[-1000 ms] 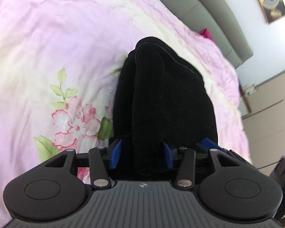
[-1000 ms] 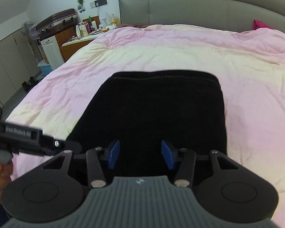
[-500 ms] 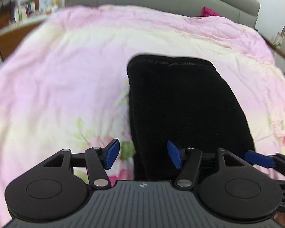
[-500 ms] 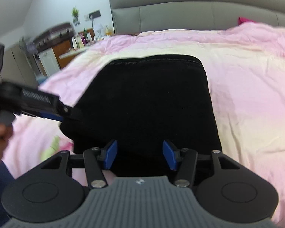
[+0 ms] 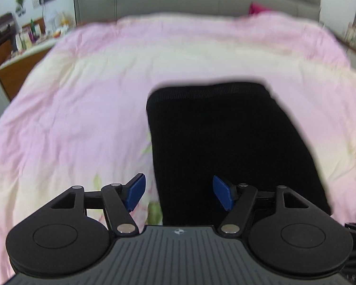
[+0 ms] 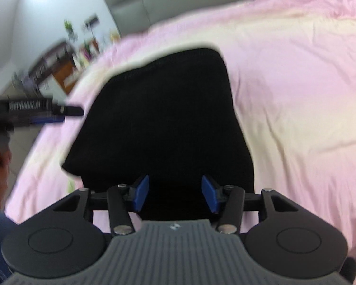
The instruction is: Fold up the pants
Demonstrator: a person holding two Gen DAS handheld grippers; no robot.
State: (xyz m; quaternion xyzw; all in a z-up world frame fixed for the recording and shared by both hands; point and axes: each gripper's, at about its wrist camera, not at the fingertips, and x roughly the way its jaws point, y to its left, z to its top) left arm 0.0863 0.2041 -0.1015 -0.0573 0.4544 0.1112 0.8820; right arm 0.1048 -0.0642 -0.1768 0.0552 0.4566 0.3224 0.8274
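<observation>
Black knit pants [image 5: 227, 142] lie on the bed's pink flowered quilt [image 5: 95, 109], already folded into a compact, thick rectangle with a ribbed band along its far edge. The layers look evenly stacked and the outline tidy, so the folding seems all but done; at most a last smoothing or squaring of the near edge may remain, though the near end is hidden behind the tools.

The left gripper [image 5: 178, 193] has just been opening: its blue fingers [image 5: 135, 191] stand wide apart over the pants' left edge and the quilt, pressing on nothing. The right gripper [image 6: 175, 196] is about half open over the near end of the pants; its fingers [image 6: 140, 194] touch no cloth that I can see.

In the right wrist view the left gripper's side carries a line of white lettering, too blurred to read. No other writing is legible.
</observation>
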